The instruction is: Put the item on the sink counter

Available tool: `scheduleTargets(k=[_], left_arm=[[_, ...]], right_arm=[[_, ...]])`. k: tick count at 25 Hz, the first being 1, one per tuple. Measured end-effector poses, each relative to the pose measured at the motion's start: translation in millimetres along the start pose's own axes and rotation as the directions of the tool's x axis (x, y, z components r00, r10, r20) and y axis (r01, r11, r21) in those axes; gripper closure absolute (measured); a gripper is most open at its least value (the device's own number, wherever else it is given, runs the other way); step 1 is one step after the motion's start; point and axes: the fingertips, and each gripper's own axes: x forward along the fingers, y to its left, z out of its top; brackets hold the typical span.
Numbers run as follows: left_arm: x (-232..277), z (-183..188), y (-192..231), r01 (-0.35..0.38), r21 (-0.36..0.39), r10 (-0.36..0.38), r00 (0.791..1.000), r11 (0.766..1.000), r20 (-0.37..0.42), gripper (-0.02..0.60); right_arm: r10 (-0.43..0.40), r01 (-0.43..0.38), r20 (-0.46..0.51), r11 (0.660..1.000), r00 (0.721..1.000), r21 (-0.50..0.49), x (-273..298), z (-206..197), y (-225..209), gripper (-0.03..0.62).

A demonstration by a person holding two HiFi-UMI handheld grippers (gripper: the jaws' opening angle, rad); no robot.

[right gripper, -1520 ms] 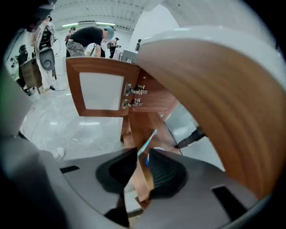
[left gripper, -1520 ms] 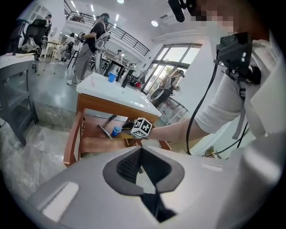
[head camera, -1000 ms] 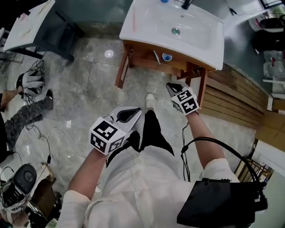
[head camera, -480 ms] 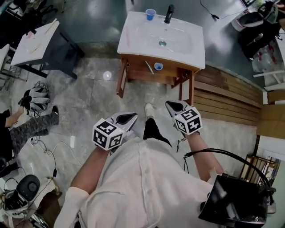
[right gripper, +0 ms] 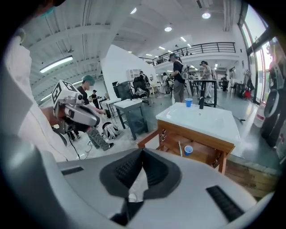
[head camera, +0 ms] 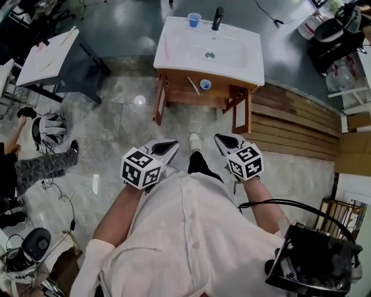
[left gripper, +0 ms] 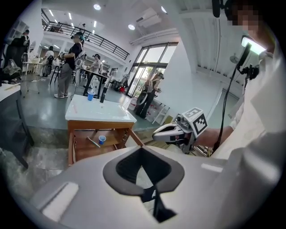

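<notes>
On the open wooden shelf (head camera: 177, 87) under the sink stands a small round blue cup (head camera: 205, 84). It is upright. A thin pale stick (head camera: 193, 86) lies just beside it, on its left in the head view. No gripper touches the cup or the stick. Right above the shelf is the flat white sink counter (head camera: 174, 49) with a round drain in its bowl. At the back edge of the counter a second blue cup (head camera: 194, 19) stands near a tall black tap (head camera: 218, 17). Shelf and counter sit on a brown wooden stand (head camera: 157, 101) on a shiny grey stone floor (head camera: 127, 127). Long wooden floor slats (head camera: 290, 125) lie to the right of the stand. Well apart from the sink, close to the person's white shirt (head camera: 185, 232), both grippers point toward the stand. The left gripper (head camera: 175, 143) has its dark pads (left gripper: 125, 165) pressed together at the tips, with nothing between them. The right gripper (head camera: 217, 137) is the same: its dark ridged pads (right gripper: 120, 172) meet at the tips and pinch nothing. A white shoe (head camera: 195, 141) shows between the two grippers in the head view. Off to the left stands a dark table with a white top (head camera: 49, 49). Near it someone's leg in grey patterned trousers (head camera: 40, 164) stretches over the floor. A black bag (head camera: 316, 261) hangs at the person's right side.
</notes>
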Motion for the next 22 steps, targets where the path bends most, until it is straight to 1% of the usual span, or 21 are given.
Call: scheduleTargets(k=[9, 22], left_arm=[[-14.4, -5.9, -1.0, -0.025, 0.004, 0.025, 1.000, 1.000, 0.010, 0.577], [-36.9, -22.6, 7.6, -0.074, -0.028, 0.074, 0.997, 0.997, 0.018, 0.577]], right_arm=[[0.029, -0.029, -0.003, 0.998, 1.000, -0.061, 5.6, 9.3, 15.1, 0.589], [0.084, -0.086, -0.028, 0.991, 0.996, -0.103, 20.2, 10.1, 33.9, 0.589]])
